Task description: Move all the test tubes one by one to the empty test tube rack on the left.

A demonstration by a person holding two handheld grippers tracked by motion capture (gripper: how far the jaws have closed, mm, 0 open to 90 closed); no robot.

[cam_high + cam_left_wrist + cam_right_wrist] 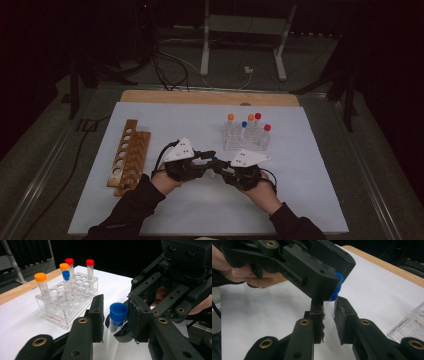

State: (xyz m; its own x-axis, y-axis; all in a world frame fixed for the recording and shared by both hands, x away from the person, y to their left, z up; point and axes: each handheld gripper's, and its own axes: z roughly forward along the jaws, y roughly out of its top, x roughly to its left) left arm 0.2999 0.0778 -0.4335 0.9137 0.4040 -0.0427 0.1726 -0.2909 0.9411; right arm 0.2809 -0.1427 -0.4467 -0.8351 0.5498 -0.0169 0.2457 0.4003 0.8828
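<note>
Light, slick and rigid, the blue-capped tube (115, 322) hangs mid-bench above the white sheet — right gripper (328, 322) pinching its clear body, left gripper (113, 315) apparently clamping the cap — best gripped there.

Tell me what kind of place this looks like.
Probably a lab bench set up for recording: a clear tube rack with capped tubes, a wooden rack, a white mat and dark curtains behind.

A clear rack (246, 143) is standing on the white mat (310, 200), holding five capped tubes; a wooden rack (129, 156) is lying flat at the left.
</note>
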